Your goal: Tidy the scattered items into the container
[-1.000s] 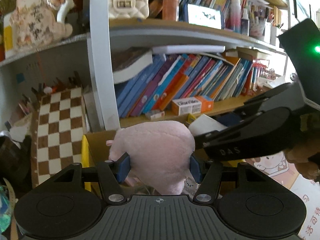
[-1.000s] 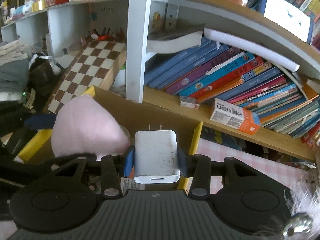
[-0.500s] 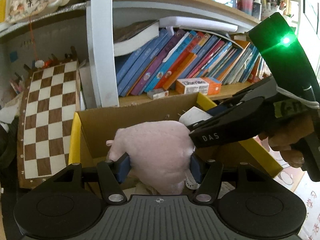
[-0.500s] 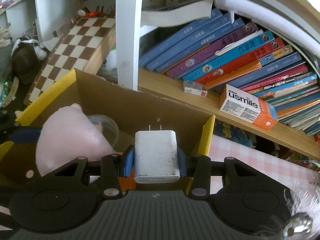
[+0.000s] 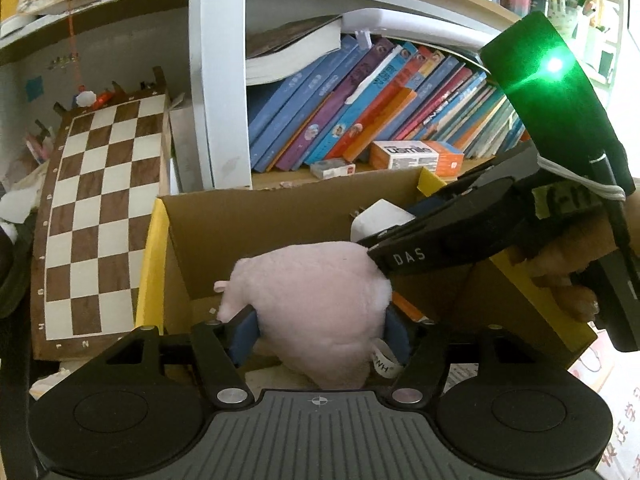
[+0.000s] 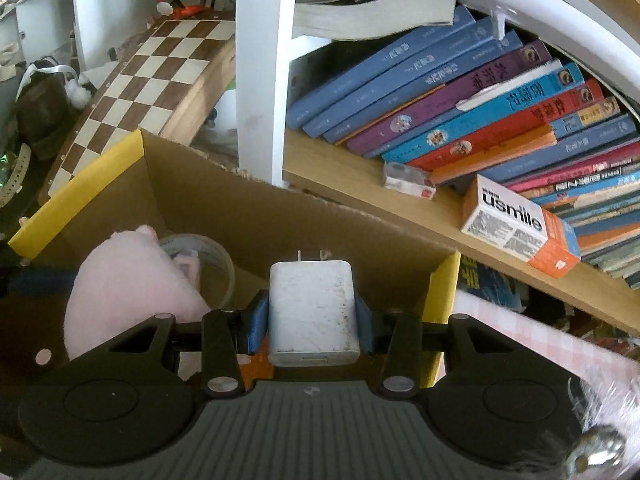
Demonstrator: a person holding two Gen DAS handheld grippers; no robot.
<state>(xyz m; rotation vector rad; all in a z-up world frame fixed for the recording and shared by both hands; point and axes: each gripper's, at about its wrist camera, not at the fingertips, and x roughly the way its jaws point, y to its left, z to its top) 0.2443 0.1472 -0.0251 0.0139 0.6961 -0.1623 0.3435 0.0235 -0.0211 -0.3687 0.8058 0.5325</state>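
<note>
My left gripper (image 5: 320,334) is shut on a pink plush toy (image 5: 316,300) and holds it over the open cardboard box (image 5: 256,220) with yellow-taped flaps. My right gripper (image 6: 310,322) is shut on a white plug charger (image 6: 312,308), prongs pointing forward, also above the box (image 6: 280,216). In the left wrist view the right gripper (image 5: 440,240) reaches in from the right with the charger (image 5: 380,216) at its tip. The plush (image 6: 128,284) shows at the left in the right wrist view, beside a clear tape roll (image 6: 204,256) lying in the box.
A chessboard (image 5: 96,208) leans left of the box. Behind the box runs a wooden shelf with slanted books (image 6: 480,120), a usmile carton (image 6: 516,228) and a small pack (image 6: 408,180). A white upright post (image 6: 260,60) stands at the box's back wall.
Both grippers have moved forward and down toward the box, so its inside now fills more of each view. Each still holds its item.
</note>
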